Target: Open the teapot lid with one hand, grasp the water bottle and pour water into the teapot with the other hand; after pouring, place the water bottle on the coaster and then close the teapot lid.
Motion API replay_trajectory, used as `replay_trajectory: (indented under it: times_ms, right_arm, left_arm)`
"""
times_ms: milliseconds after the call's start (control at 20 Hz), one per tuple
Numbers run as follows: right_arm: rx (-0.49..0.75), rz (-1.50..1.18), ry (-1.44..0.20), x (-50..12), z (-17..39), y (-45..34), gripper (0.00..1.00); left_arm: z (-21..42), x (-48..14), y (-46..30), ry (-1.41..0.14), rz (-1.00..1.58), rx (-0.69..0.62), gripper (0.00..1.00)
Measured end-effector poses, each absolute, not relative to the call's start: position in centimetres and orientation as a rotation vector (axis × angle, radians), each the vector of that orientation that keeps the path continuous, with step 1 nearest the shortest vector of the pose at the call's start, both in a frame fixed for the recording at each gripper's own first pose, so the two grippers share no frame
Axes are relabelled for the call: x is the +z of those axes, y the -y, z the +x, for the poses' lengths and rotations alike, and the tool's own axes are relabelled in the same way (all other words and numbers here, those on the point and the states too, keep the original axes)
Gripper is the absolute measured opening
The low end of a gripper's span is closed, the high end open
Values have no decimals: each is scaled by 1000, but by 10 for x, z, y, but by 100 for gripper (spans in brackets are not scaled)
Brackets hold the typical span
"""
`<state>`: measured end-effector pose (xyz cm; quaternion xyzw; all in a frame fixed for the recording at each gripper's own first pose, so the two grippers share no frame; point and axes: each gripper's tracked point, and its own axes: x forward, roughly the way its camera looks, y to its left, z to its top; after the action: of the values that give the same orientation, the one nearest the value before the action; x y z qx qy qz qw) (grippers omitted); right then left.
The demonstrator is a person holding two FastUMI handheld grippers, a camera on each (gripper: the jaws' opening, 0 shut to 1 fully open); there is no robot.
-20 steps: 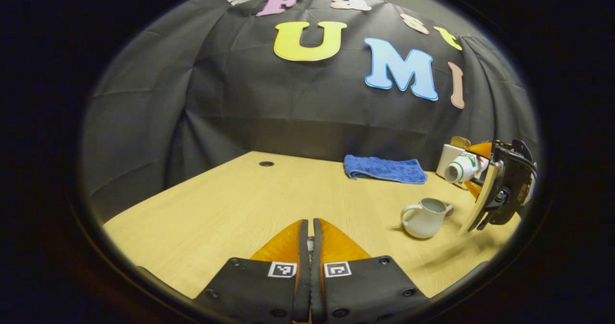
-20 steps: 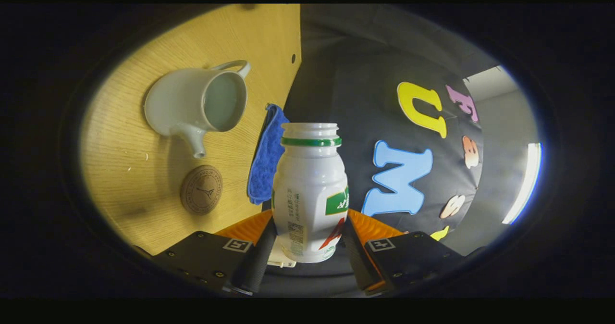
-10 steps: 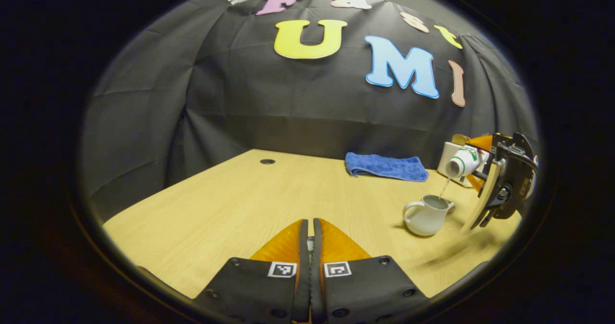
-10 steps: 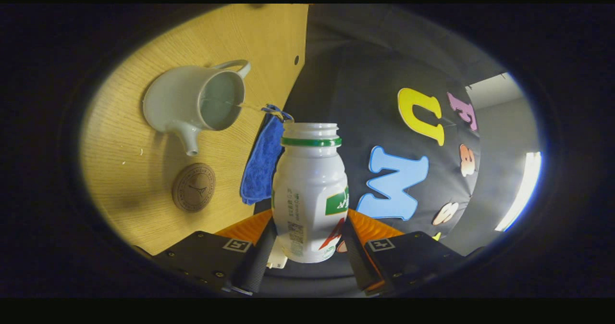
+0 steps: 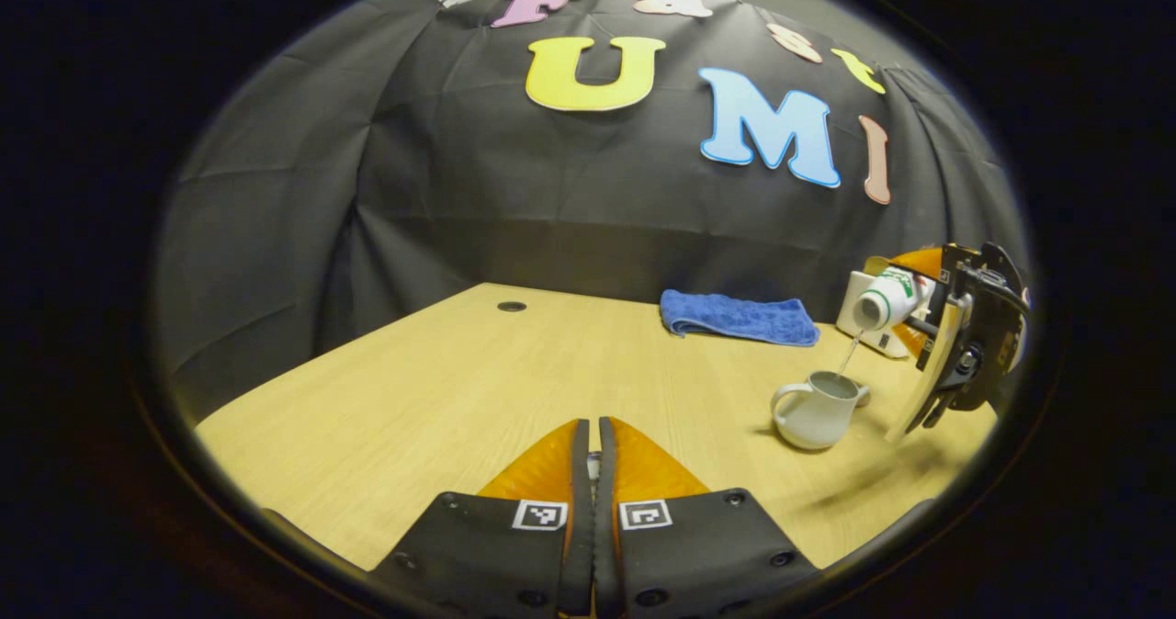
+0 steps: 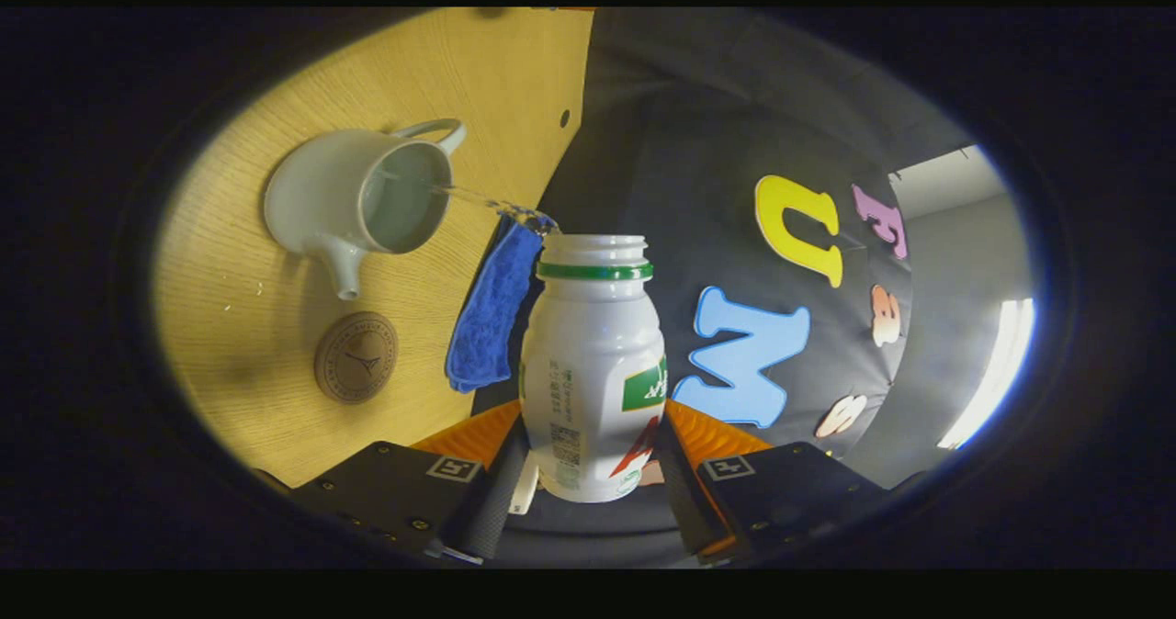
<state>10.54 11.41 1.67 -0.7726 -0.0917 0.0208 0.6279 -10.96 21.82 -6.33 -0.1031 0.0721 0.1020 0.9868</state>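
In the left gripper view, the left gripper [image 5: 593,458] sits nearest, low over the wooden counter [image 5: 478,389], its fingers pressed almost together; something small and pale shows in the slit between them, but what it is cannot be told. Farther off to the right stands the white teapot [image 5: 813,410], its mouth uncovered, handle toward the left. Above it the right gripper [image 5: 905,311] holds the water bottle [image 5: 884,299] tipped mouth-down, and a thin stream of water [image 5: 847,357] falls into the teapot. In the right gripper view the fingers clamp the bottle's lower body from both sides, and the round brown coaster [image 6: 356,357] lies just beside the teapot's spout. Beyond the teapot a folded blue towel [image 5: 740,318] lies near the counter's far edge.
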Motion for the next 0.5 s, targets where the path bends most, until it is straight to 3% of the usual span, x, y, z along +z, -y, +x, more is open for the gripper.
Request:
replay_trajectory:
  times_ms: [150,300,450,500]
  right_arm:
    - [46,-1778,216,20,107,-116,72]
    - [44,-1785,222,21,107,-116,72]
    - [42,-1789,230,22,107,-117,72]
    - [42,-1791,231,22,107,-117,72]
  left_arm:
    - [-110,-64,-219,-146,-208,205,10]
    - [-109,-65,-218,-146,-208,207,7]
    - [-110,-65,-218,-147,-208,207,10]
    - [-109,-65,-218,-148,-207,208,7]
